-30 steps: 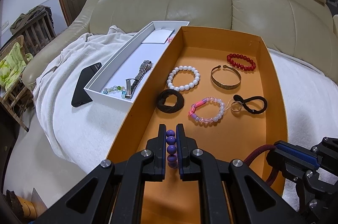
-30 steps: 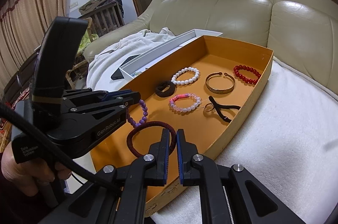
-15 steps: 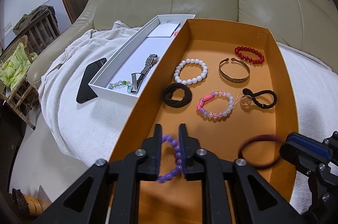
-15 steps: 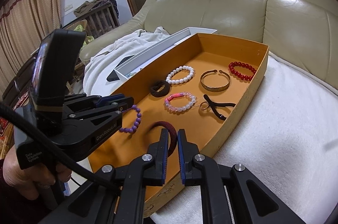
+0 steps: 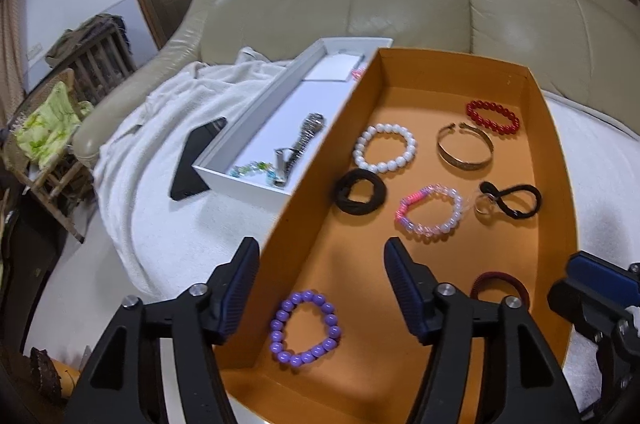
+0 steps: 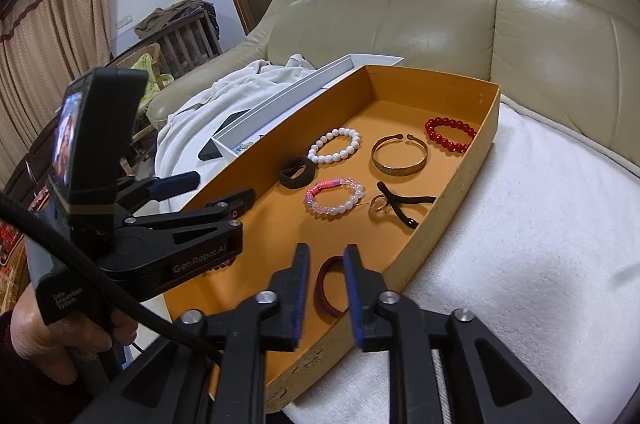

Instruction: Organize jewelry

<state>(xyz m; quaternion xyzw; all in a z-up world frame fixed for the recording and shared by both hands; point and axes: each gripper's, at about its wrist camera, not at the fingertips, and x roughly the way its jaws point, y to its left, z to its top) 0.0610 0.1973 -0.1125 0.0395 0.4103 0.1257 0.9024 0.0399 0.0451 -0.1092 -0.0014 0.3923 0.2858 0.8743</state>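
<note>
An orange box lies on the sofa with several bracelets and hair ties in it. A purple bead bracelet lies on the box floor between my left gripper's wide-open fingers. A dark red cord bracelet lies at the box's near right corner, between my right gripper's partly open fingers. Farther in lie a pink bead bracelet, a black hair tie, a white pearl bracelet, a gold bangle and a red bead bracelet.
A white tray with a metal watch and a green bead strand stands left of the orange box. A black phone lies on the white blanket. A black looped hair tie with a ring lies by the box's right wall.
Both grippers have opened. The purple bracelet dropped from the left gripper onto the box floor, and the dark red bracelet left the right gripper and lies in the box.
</note>
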